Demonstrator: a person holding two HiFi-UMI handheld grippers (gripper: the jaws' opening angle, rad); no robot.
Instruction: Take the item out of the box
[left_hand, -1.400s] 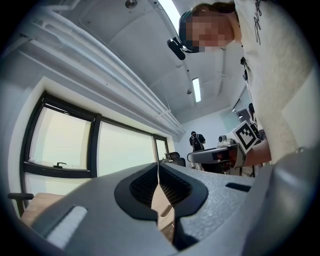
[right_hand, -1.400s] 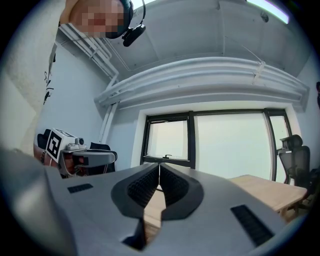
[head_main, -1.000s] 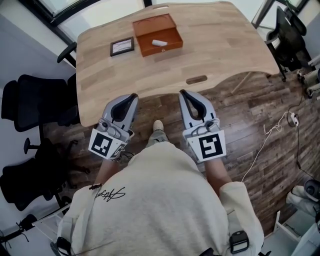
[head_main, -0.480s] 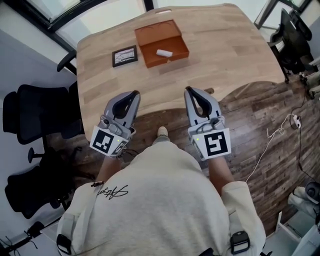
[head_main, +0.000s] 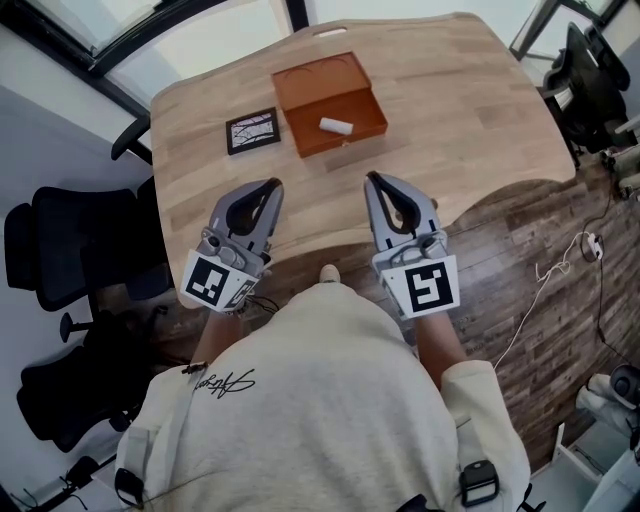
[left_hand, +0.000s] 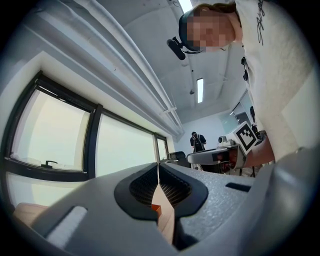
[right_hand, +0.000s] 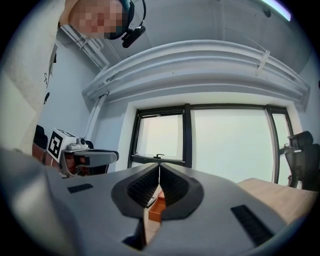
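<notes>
Both claws, left gripper (head_main: 270, 188) and right gripper (head_main: 373, 182), hang clenched and empty over the wooden table's (head_main: 460, 100) near edge, so I'd open one early, then drop straight onto the small white item (head_main: 335, 125) lying in the open box (head_main: 362, 112) mid-table, a framed picture (head_main: 252, 130) just beside it, office chairs (head_main: 60, 240) and windows (right_hand: 230, 145) around.

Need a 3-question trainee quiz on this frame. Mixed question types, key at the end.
1. True or false: the white item lies inside the open box.
2. In the head view, what lies on the table just left of the box? A) small black frame B) mug C) pen
3. Fill in: the jaws of the left tool and right tool are both ____.
Key: 1 true; 2 A; 3 shut.
</notes>
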